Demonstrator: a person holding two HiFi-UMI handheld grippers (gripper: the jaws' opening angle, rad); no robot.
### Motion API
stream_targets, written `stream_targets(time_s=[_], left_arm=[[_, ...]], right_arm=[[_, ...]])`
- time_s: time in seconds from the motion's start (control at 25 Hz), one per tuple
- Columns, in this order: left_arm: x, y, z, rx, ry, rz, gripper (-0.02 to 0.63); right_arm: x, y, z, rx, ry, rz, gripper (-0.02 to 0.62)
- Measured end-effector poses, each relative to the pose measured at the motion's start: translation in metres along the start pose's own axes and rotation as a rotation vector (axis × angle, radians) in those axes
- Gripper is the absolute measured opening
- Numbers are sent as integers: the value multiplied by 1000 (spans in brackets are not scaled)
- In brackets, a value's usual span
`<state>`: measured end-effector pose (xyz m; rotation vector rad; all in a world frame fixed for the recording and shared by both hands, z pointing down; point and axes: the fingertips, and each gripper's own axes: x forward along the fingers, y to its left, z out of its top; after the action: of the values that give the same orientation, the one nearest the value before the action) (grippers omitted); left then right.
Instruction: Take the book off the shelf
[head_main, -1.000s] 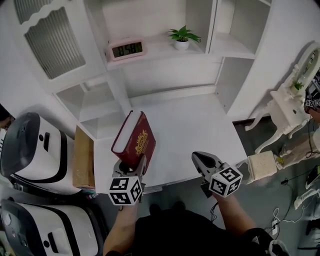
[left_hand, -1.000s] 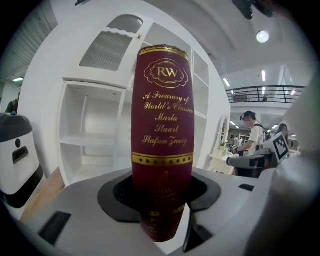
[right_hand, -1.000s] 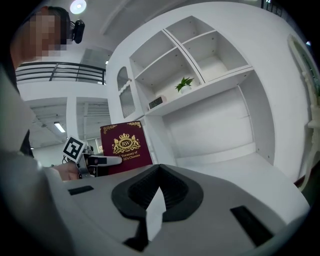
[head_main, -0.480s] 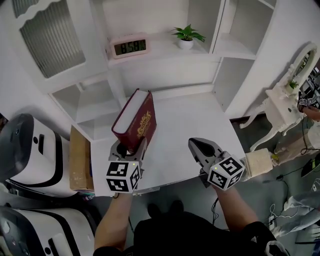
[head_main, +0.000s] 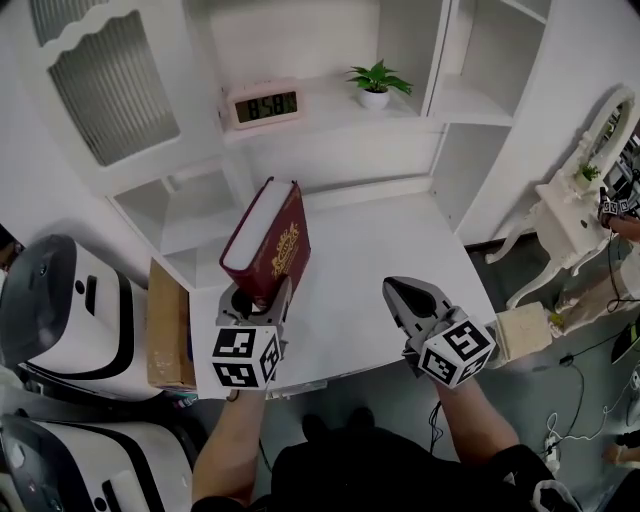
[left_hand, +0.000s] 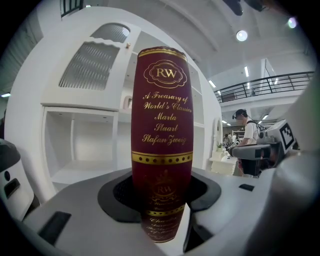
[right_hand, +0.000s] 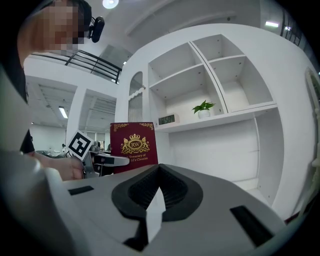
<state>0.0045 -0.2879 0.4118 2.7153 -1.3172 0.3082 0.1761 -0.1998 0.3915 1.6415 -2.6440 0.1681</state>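
Note:
A thick dark-red book with gold print stands tilted above the white desk, clear of the shelf unit. My left gripper is shut on its lower end, and the spine rises straight up between the jaws in the left gripper view. My right gripper hovers over the desk's front right part, shut and holding nothing. From the right gripper view the book's front cover shows at the left, apart from the jaws.
A pink digital clock and a small potted plant stand on the shelf above the desk. White machines and a cardboard box are at the left, a white dressing table at the right. A person stands far off.
The left gripper has raised the book a little over the desk, still gripped. The right gripper has stayed about where it was.

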Motion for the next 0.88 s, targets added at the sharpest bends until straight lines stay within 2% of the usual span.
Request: stream_targets(time_s=[0.32,0.88], left_arm=[[-9,1,-29,-50,40,14,222],[-9,6,-41,-62,59,10,223]], right_arm=[[3,6,-18,23,33,16,6],[1,5,-28,35,57,2,8]])
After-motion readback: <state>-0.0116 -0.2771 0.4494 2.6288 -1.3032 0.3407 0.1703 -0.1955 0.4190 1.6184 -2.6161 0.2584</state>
